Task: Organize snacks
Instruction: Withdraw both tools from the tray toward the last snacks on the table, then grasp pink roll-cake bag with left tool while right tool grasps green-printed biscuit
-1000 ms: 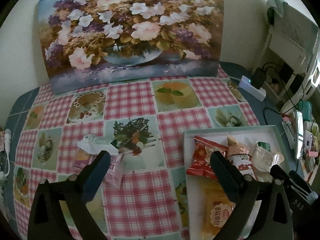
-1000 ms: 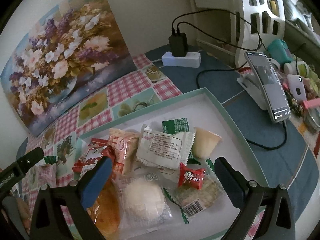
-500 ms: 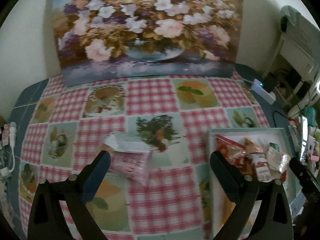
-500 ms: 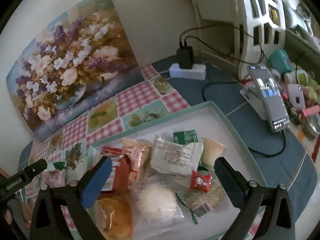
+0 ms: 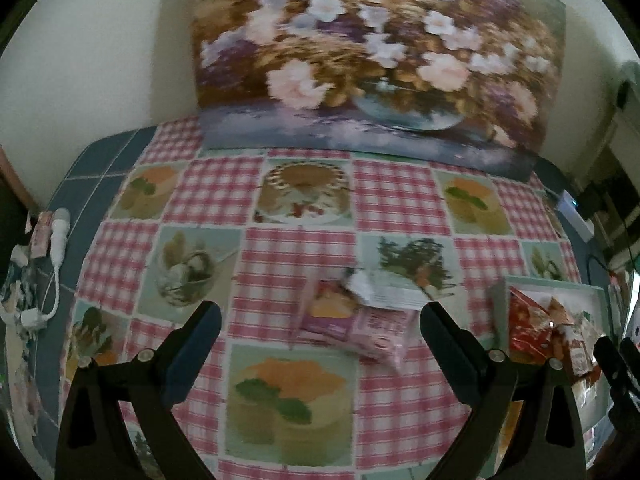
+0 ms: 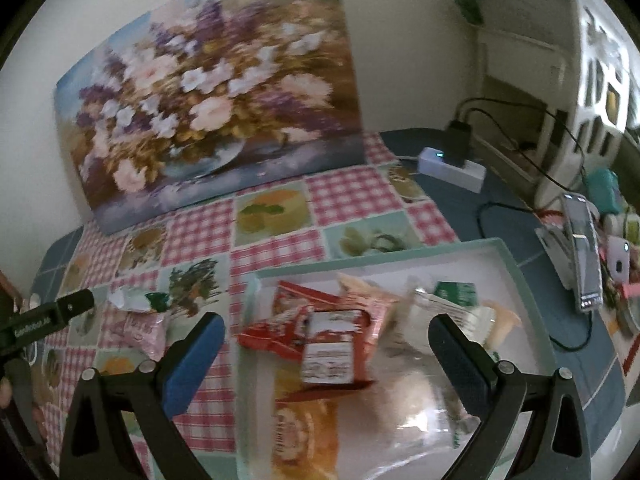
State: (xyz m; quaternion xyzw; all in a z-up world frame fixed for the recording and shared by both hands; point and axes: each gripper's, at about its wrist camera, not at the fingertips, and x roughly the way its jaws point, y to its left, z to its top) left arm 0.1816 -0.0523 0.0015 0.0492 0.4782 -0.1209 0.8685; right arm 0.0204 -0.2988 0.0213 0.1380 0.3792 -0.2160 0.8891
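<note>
A pink snack packet [image 5: 356, 326] lies on the checked tablecloth with a white torn wrapper [image 5: 390, 290] on its far side. My left gripper [image 5: 320, 344] is open and empty, hovering just in front of them. The packet [image 6: 144, 330] and wrapper [image 6: 134, 300] also show in the right wrist view. A shallow green-rimmed tray [image 6: 532, 292] holds several snacks, among them a red packet [image 6: 304, 332] and a white packet [image 6: 444, 312]. My right gripper [image 6: 326, 354] is open and empty above the tray's near left part. The tray's edge [image 5: 556, 282] shows at the left view's right.
A flower painting [image 5: 376, 52] leans against the back wall. A white power strip with a charger [image 6: 454, 162], cables, a phone on a stand [image 6: 582, 248] and small items crowd the right side. A white cable and plug [image 5: 56, 236] lie at the table's left edge.
Both grippers have swung to the left. In the left view the pink packet and wrapper now sit between the fingers. In the right view the tray has slid right and more tablecloth shows.
</note>
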